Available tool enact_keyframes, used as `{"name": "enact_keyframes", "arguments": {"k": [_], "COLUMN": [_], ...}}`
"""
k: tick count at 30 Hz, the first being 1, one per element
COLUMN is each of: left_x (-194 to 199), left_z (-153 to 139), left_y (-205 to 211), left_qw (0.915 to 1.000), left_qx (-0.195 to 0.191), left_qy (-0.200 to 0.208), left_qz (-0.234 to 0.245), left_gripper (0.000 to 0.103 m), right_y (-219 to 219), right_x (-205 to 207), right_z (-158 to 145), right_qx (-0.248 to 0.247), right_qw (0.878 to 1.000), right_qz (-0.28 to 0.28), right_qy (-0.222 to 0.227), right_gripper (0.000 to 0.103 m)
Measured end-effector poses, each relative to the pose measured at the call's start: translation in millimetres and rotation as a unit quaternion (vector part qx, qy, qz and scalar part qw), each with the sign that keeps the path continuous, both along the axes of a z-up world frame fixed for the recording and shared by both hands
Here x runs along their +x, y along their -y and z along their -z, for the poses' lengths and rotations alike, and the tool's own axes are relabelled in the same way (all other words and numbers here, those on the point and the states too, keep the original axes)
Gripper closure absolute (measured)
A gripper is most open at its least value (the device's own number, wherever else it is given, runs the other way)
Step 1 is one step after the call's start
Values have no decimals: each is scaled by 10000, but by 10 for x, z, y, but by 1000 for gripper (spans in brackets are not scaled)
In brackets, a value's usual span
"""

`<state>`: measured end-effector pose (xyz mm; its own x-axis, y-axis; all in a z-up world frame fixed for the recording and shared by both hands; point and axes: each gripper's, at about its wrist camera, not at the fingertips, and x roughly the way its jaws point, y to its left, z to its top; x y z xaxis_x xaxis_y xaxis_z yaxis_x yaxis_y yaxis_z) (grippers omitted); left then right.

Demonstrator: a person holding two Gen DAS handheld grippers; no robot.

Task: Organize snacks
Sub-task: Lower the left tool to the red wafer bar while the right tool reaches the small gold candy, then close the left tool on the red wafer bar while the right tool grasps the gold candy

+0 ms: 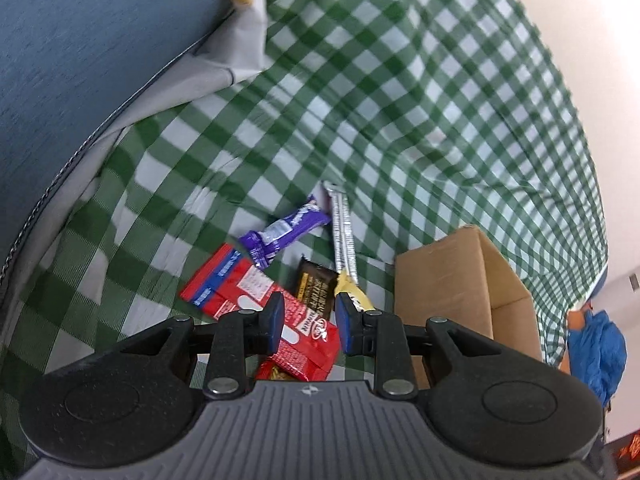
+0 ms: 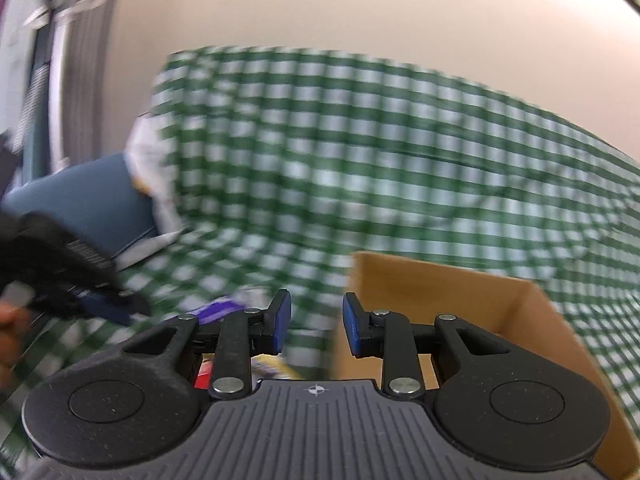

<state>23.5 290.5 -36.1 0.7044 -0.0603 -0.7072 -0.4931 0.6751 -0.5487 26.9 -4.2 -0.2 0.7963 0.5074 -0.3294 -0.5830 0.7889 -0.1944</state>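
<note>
Several wrapped snacks lie in a heap on the green checked tablecloth (image 1: 400, 100): a red pack (image 1: 236, 284), a purple bar (image 1: 286, 230), a silver bar (image 1: 344, 232), a brown bar (image 1: 316, 290) and a yellow pack (image 1: 354, 298). My left gripper (image 1: 310, 318) hovers just over the heap, its jaws a narrow gap apart and pressing on nothing. An open cardboard box (image 1: 444, 280) stands right of the snacks. My right gripper (image 2: 316, 324) is open and empty, at the box's (image 2: 460, 292) left wall. The purple bar (image 2: 218, 308) shows blurred to its left.
A blue padded seat (image 1: 80, 60) with grey cloth (image 1: 224, 64) borders the table on the left. A blue bag (image 1: 596, 352) hangs past the table's right edge. A hand (image 2: 8, 332) on a black tool shows at the right wrist view's left edge. A plain wall stands behind.
</note>
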Motion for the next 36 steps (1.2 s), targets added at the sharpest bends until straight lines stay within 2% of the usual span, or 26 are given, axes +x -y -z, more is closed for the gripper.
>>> {"name": "enact_keyframes", "arguments": {"k": [3,5,8,11,13,15,17,19,21,24,27,32,36], "left_x": [18,57,120,176,171,188,197,240,279,402,520,706,800], "left_z": [109,189,298,421,481,521,586,632,668,667,639,618,601], "left_y": [-36,-39,-31,-49,-92,-125,-162,-189,-216,-202,-157,-63,-38], "left_qw": [9996,9989,9977,9949,9937,9930,9916,9900,9893,9904,9924,9932,9929], "left_qx": [-254,-410,-429,-507,-631,-702,-764,-819,-867,-776,-521,-118,205], "left_qy": [-123,-210,-513,-866,-914,-933,-1026,-1120,-1138,-1136,-1116,-1135,-1154], "left_qz": [-94,-116,-104,-125,-169,-187,-211,-267,-270,-156,17,235,188], "left_gripper": [69,60,50,48,48,43,39,39,39,36,33,23,20], "right_y": [-268,-439,-663,-819,-894,-947,-978,-979,-987,-991,-1041,-1092,-1083], "right_x": [-85,-93,-45,20,92,143,196,236,274,315,343,316,319], "right_z": [147,227,405,554,643,715,780,835,911,953,1030,1097,1098], "right_qx": [-280,-472,-893,-1245,-1385,-1502,-1555,-1599,-1606,-1547,-1529,-1618,-1580], "right_qw": [9991,9977,9921,9855,9801,9760,9724,9690,9663,9640,9604,9574,9575], "right_qz": [-312,-447,-619,-624,-677,-670,-684,-692,-724,-815,-924,-1108,-1165], "right_qy": [-38,-168,-629,-971,-1247,-1425,-1598,-1754,-1877,-2003,-2137,-2119,-2113], "right_gripper": [73,73,73,70,68,65,58,53,53,53,53,53,61]}}
